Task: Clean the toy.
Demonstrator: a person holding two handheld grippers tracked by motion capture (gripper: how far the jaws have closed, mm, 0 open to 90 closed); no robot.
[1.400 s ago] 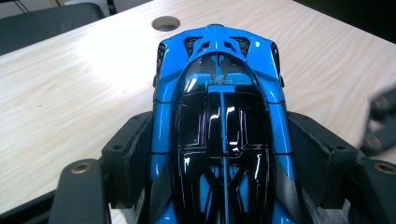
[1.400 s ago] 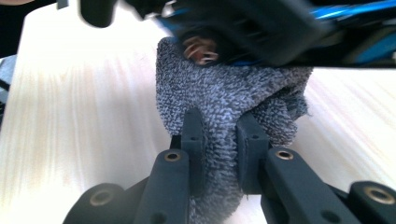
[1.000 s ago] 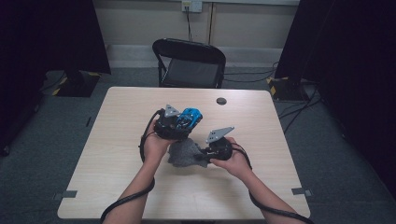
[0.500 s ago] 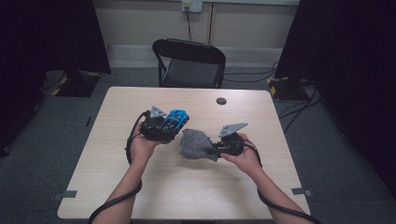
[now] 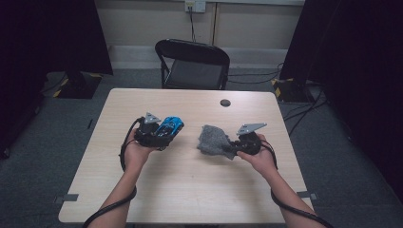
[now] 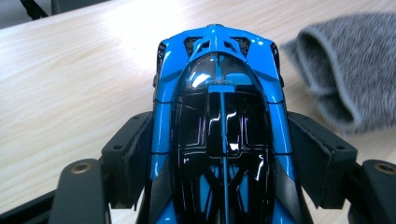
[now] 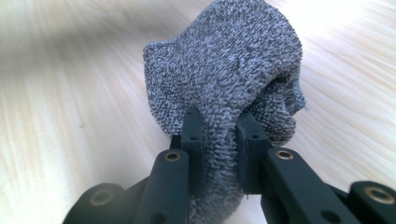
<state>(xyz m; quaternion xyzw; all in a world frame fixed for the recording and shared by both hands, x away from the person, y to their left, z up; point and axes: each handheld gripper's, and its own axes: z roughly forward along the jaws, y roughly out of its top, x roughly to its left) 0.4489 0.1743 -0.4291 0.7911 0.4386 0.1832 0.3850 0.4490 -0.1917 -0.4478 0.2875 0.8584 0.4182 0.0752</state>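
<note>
Toy car point(image 5: 170, 127) and cloth point(image 5: 212, 140) held apart over the counter point(image 5: 199, 185)

The left tool point(image 5: 161, 134) clamps the car's sides, the right tool point(image 5: 236, 142) pinches a fold of cloth — its slack could snag the car's fins, and the glossy body may slip. Both forearms reach forward, tools level and turned inward.

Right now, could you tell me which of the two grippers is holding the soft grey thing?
The right gripper, pinching the grey cloth; the left gripper clamps the blue toy car.

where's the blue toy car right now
The blue toy car sits clamped in the left gripper over the table's left half in the high view, apart from the grey cloth on its right.
</note>
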